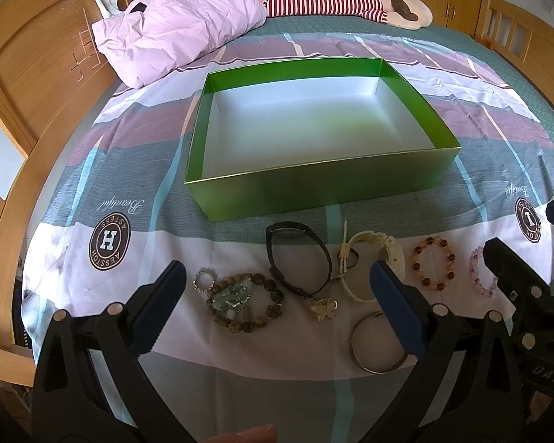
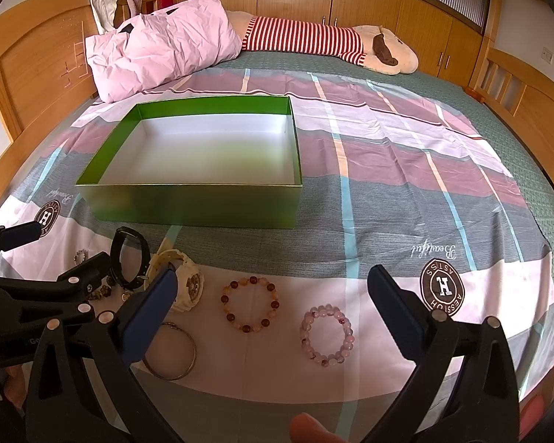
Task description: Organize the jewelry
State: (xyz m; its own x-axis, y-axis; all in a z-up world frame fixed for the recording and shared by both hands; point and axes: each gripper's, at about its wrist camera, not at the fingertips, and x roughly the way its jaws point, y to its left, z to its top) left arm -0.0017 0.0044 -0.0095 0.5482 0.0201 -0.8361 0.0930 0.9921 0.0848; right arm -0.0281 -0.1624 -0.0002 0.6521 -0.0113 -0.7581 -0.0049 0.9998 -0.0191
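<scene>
Likely light and slippery, the pink bead bracelet (image 2: 327,335) lies on the bed between the wide-open right gripper (image 2: 269,297) fingers, best pinched across one beaded side; the left gripper (image 1: 277,284) is wide too.

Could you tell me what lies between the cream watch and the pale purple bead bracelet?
The amber bead bracelet lies between the cream watch and the pale purple bead bracelet, apart from both; the right wrist view shows it best.
</scene>
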